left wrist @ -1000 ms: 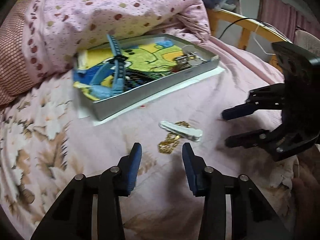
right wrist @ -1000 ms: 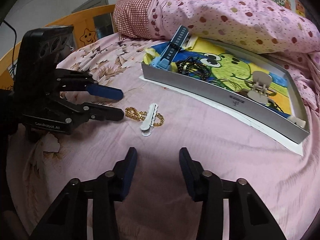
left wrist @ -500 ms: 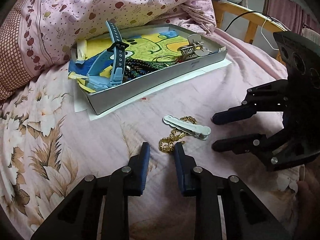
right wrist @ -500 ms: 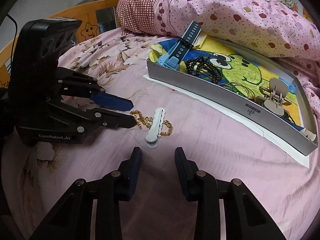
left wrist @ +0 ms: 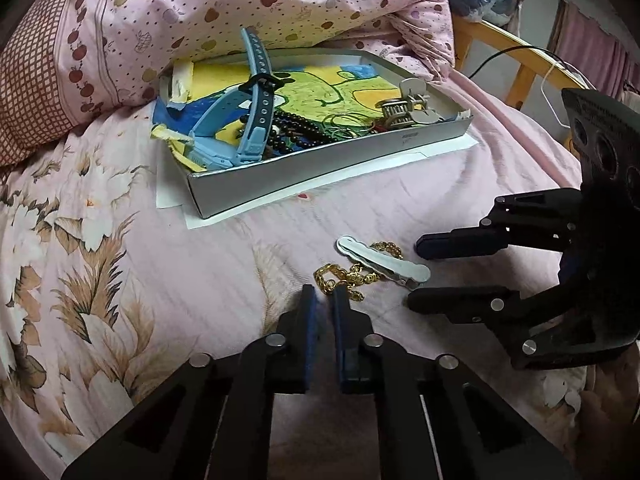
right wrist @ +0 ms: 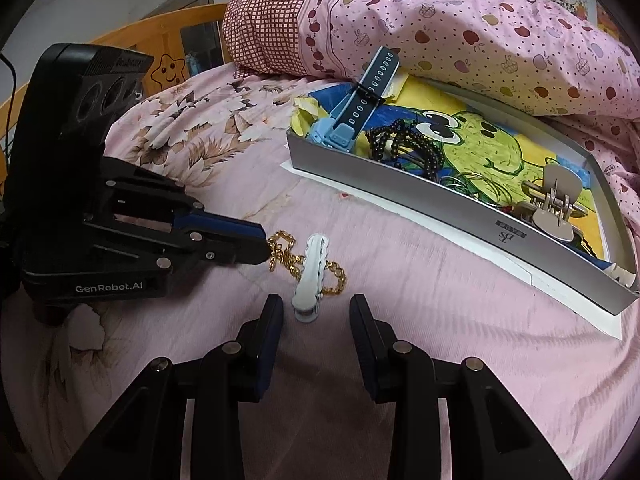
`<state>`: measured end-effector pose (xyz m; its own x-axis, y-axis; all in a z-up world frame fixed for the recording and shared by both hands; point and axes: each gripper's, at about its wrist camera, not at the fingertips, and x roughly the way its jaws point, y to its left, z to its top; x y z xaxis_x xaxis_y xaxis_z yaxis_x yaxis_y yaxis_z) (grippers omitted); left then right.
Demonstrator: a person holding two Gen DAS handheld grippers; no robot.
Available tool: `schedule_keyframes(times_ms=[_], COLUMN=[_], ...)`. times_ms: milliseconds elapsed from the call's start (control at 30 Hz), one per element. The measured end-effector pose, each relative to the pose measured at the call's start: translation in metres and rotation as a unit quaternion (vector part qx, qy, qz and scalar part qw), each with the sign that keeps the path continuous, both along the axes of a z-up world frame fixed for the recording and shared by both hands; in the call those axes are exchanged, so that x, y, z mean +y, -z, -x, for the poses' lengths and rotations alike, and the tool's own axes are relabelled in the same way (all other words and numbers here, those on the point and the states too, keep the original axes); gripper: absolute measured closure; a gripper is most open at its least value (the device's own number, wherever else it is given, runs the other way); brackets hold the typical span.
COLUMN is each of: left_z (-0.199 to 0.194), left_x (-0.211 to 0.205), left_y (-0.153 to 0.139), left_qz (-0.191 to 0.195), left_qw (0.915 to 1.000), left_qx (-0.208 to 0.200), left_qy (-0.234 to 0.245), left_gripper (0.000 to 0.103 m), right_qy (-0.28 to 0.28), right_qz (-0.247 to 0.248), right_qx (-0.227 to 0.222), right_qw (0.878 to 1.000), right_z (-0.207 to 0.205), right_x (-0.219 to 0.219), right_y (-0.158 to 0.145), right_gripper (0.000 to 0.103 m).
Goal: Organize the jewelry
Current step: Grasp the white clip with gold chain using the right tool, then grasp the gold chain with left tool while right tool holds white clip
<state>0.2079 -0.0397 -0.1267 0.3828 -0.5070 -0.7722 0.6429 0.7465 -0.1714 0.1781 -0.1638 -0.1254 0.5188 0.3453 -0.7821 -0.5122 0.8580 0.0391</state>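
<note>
Left wrist view: left claw point(left wrist: 325, 294) is closing on one gold chain point(left wrist: 352, 276)'s end; one white clip point(left wrist: 382, 258) is lying just beyond.

Right wrist view: right claw point(right wrist: 316, 312) is spread, flanking that clip's near end; one tray point(right wrist: 460, 216) is sitting ahead-right.

White hair clip point(right wrist: 311, 276) across gold chain point(right wrist: 288, 258), on pink bedsheet point(right wrist: 420, 300)

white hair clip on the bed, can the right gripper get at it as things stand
Probably yes. The right gripper is open, with the near end of the white hair clip just ahead of its gap. The clip lies across the gold chain, which the left gripper is closing on, so crowding is possible.
</note>
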Motion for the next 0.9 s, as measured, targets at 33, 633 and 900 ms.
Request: schedule_keyframes(times_ms=[33, 633, 900], left_z=[-0.002, -0.009, -0.011], left_x=[0.001, 0.012, 0.000], left_y=[0.000, -0.003, -0.003], left_qz=[0.004, 0.051, 0.026], left_qw=[1.0000, 0.9972, 0.9984], left_qx=[0.005, 0.049, 0.045], left_qy=[-0.004, -0.023, -0.025], left_gripper=[0.099, 0.101, 0.100], right_qy=[0.001, 0.059, 0.077], right_qz=[-0.002, -0.002, -0.008], right_qx=[0.000, -0.008, -0.003], right_qw=[1.000, 0.998, 0.997], right_z=[-0.001, -0.001, -0.002], right_x=[0.000, -0.024, -0.034], right_y=[-0.001, -0.002, 0.001], right_gripper=[0.075, 0.090, 0.090])
